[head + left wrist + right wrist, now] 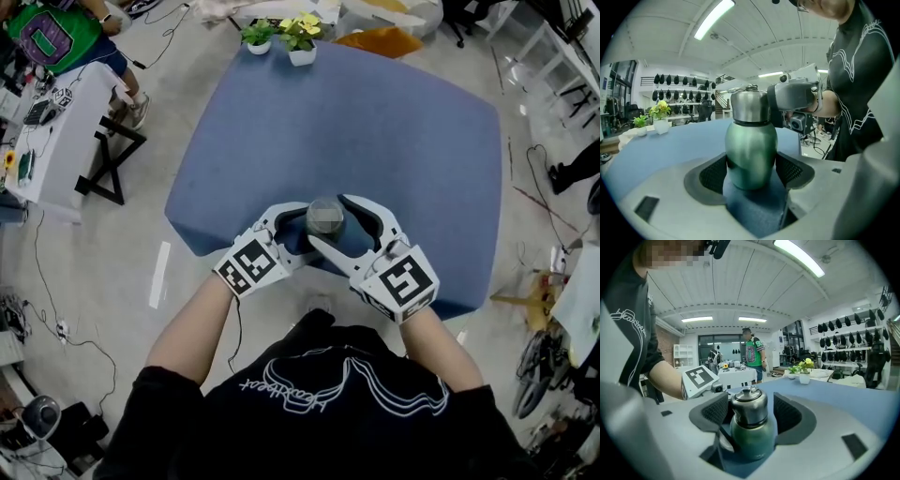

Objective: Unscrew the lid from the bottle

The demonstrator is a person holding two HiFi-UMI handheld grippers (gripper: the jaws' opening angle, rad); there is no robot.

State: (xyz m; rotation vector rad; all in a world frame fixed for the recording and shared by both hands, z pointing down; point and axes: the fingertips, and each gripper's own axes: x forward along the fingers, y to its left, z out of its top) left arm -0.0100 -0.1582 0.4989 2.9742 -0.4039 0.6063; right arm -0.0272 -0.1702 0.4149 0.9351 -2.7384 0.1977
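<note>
A green bottle (751, 150) with a steel lid (325, 217) stands on the blue table (356, 122) near its front edge. My left gripper (752, 168) is shut on the bottle's green body, a pad pressing each side. My right gripper (751, 416) comes from the opposite side at lid height. The lid (749, 406) sits between its pads, with a gap showing on the right side, so the jaws stand open around it. In the head view both grippers (309, 232) (328, 220) meet at the bottle from below.
Two small potted plants (281, 36) stand at the table's far edge. A white worktable (56, 141) with gear and a person in a green shirt (56, 37) are at the far left. Cables lie on the floor around the table.
</note>
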